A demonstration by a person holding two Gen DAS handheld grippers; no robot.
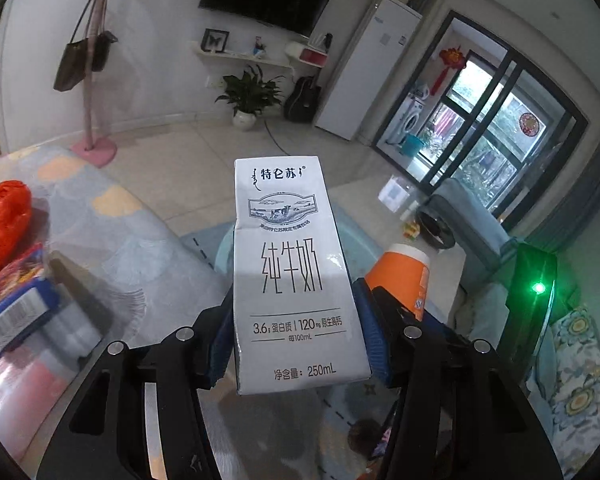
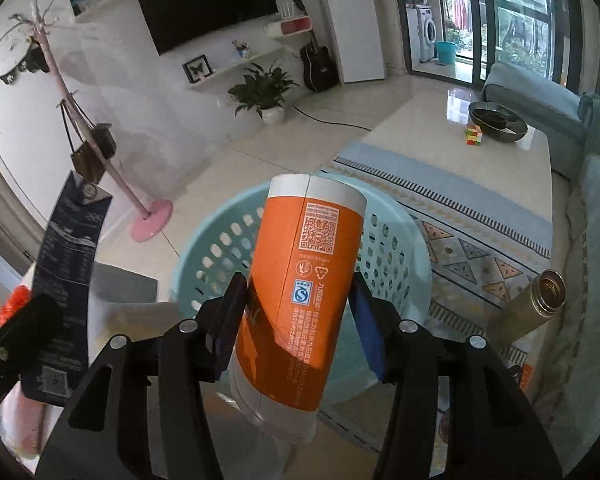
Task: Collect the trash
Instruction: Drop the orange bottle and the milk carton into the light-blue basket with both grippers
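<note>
A tiled living room with a wall television (image 2: pixel 208 4) lies behind both tools. The left gripper (image 1: pixel 296 344) clamps a white milk carton (image 1: pixel 292 280) upright; the right gripper (image 2: pixel 296 320) squeezes an orange paper cup (image 2: pixel 300 288) above a pale blue perforated basket (image 2: pixel 396 256).

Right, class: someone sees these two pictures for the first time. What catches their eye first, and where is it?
First, the white milk carton, upright and clamped in the left tongs, filling the centre of the left wrist view. Next, the orange paper cup, gripped in the right tongs and held over the pale blue perforated basket on the floor.
</note>
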